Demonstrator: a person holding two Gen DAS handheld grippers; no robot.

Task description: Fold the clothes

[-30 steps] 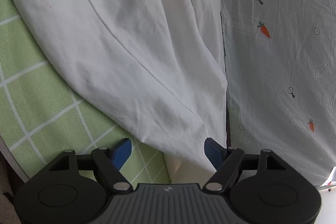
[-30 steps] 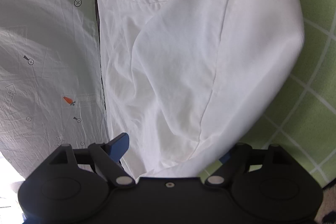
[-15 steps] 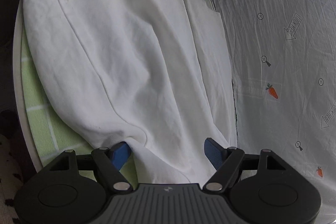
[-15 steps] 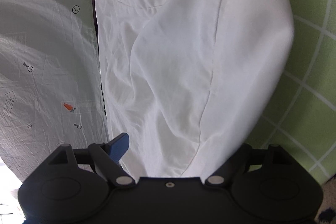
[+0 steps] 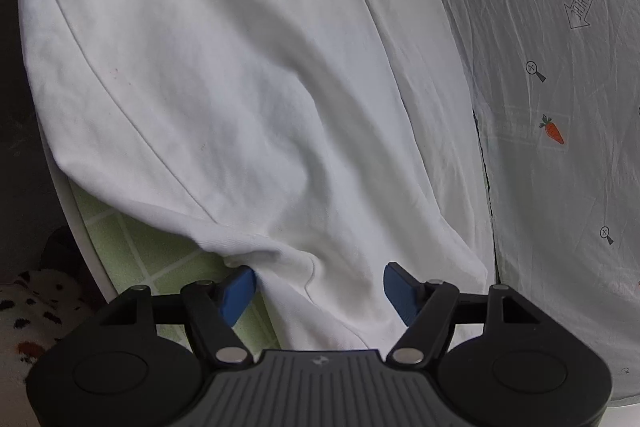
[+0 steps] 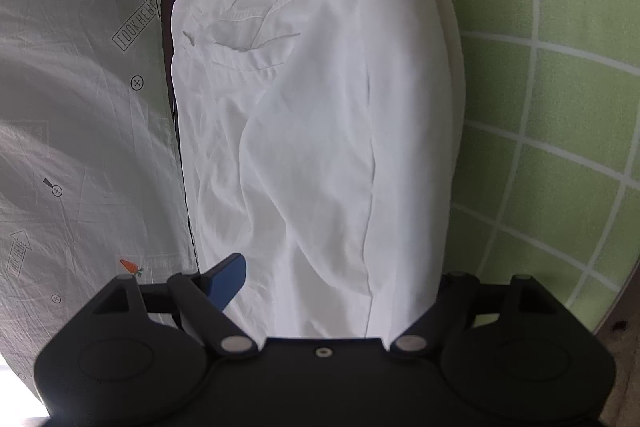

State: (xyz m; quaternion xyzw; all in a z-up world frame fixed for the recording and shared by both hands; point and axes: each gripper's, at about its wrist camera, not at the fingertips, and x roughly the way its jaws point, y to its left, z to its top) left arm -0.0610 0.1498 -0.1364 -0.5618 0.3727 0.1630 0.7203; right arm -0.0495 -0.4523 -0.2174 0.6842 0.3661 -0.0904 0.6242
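Pulling back along the white trousers (image 5: 240, 99), the left tool (image 5: 319, 287) had just narrowed its still-open jaws around their hem, while the right tool (image 6: 340, 283) straddled them wide open beside the carrot-print sheet (image 6: 80, 107), so gripping seemed next.

White trousers (image 6: 312, 147) lie between a green checked mat (image 6: 540, 107) and a carrot-printed pale sheet (image 5: 560, 147).

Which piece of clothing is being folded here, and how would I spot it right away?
Find the green checked mat beside the pale carrot-print sheet. Along the line where they meet lie the white trousers, long and plain. Unlike the dark and grey clothes heaped at the far end, they are pure white, with a stitched pocket and belt loops.
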